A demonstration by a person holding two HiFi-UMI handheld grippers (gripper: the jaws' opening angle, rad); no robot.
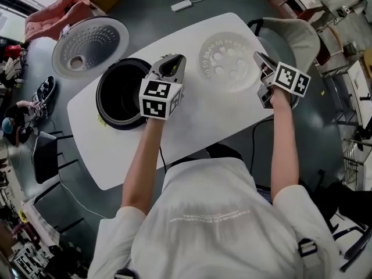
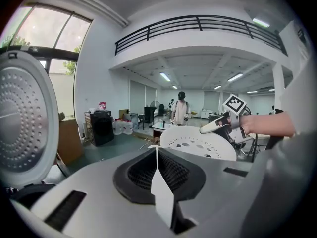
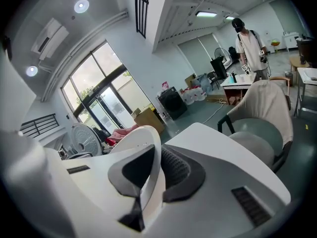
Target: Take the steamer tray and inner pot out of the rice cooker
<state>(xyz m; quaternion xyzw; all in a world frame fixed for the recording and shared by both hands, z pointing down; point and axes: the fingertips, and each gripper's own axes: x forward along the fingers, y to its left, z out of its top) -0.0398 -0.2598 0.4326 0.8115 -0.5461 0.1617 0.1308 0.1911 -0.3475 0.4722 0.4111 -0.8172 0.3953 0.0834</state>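
Observation:
The rice cooker (image 1: 103, 100) stands on the left part of the white table (image 1: 203, 129), its perforated lid (image 1: 90, 44) swung open and its dark inner pot (image 1: 123, 92) still inside. The pale, holed steamer tray (image 1: 228, 60) is over the table's right half. My right gripper (image 1: 260, 61) is shut on the tray's right rim; in the right gripper view that rim (image 3: 151, 148) runs edge-on between the jaws. My left gripper (image 1: 172, 60) is between cooker and tray, shut and empty. From the left gripper view the tray (image 2: 195, 144) lies ahead, clear of my jaws.
A grey armchair (image 1: 297, 34) stands at the table's far right corner. A white power strip (image 1: 181, 5) and its cable lie on the floor beyond the table, and a dark chair (image 1: 46, 156) sits at the left. A person (image 2: 180, 108) stands far off in the hall.

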